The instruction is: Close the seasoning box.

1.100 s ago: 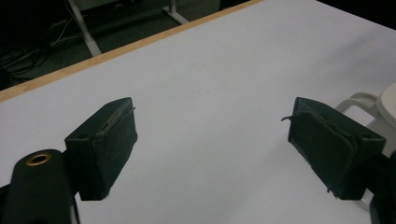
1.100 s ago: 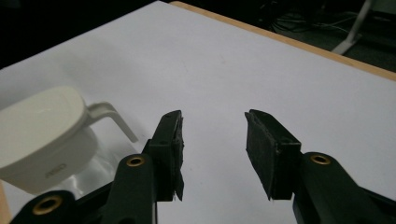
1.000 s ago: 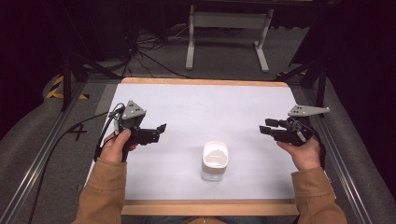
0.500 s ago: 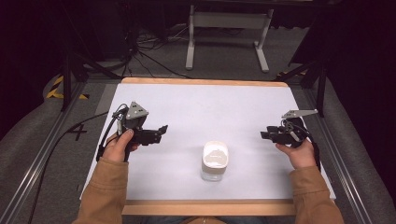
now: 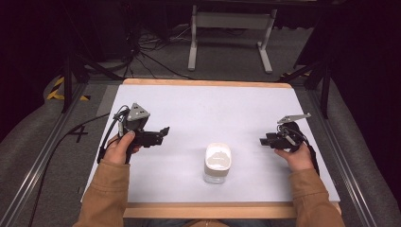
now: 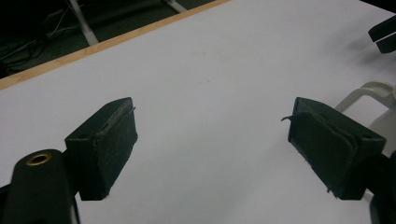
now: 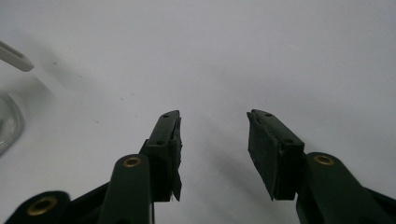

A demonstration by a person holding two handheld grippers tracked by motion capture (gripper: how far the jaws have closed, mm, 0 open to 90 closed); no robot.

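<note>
Evidently nothing is grasped yet: the jar [image 5: 218,163] stands untouched near the bench's [image 5: 203,109] front edge, left tool [image 5: 163,133] and right tool [image 5: 263,140] flanking it, both released.

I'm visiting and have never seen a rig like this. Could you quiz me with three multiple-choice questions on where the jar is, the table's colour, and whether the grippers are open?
1. Where is the jar?
A. near edge, between the hands
B. far left corner
C. on the floor

2. What colour is the table top?
A. red
B. white
C. black

3. How are the left gripper and right gripper?
A. both open, empty
B. both shut on the jar
C. left shut on a cloth

A: the high view shows it there.
B: the surface is white, wood-edged.
A: each gripper view shows parted jaws, nothing between.
</note>
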